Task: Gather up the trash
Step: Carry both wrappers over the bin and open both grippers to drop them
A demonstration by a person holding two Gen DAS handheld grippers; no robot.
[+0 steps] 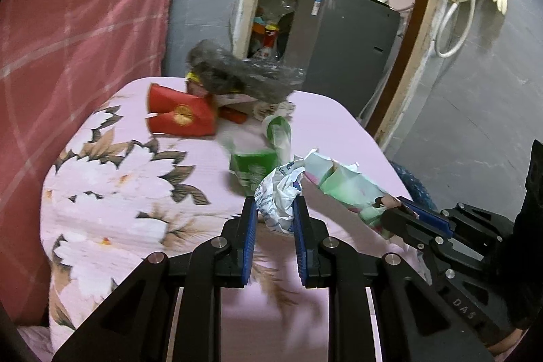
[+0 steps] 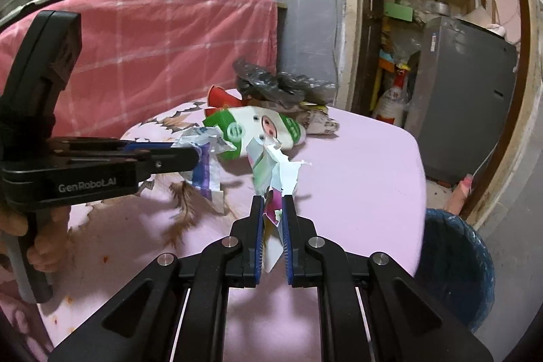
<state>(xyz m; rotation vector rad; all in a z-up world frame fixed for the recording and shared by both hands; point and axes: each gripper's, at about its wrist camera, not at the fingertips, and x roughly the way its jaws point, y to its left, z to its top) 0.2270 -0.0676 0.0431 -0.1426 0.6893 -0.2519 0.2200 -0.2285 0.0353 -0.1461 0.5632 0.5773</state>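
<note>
My left gripper (image 1: 275,204) is shut on a crumpled white plastic wrapper with blue print (image 1: 279,192), lifted over the pink flowered table (image 1: 118,192). It also shows from the side in the right wrist view (image 2: 197,158), the wrapper (image 2: 207,155) hanging from it. My right gripper (image 2: 274,202) is shut on a torn green-and-white carton (image 2: 271,168); in the left wrist view that gripper (image 1: 393,206) holds the same carton (image 1: 346,185). More trash lies behind: a green-and-white pouch (image 2: 258,128), red paper cups (image 1: 180,114) and a grey crumpled bag (image 1: 237,73).
A blue bin (image 2: 454,263) stands on the floor right of the table. A pink checked cloth (image 2: 169,46) covers a counter at the back left, with bottles above it. A grey fridge (image 2: 465,97) stands in the doorway. A person's fingers (image 2: 44,243) grip the left handle.
</note>
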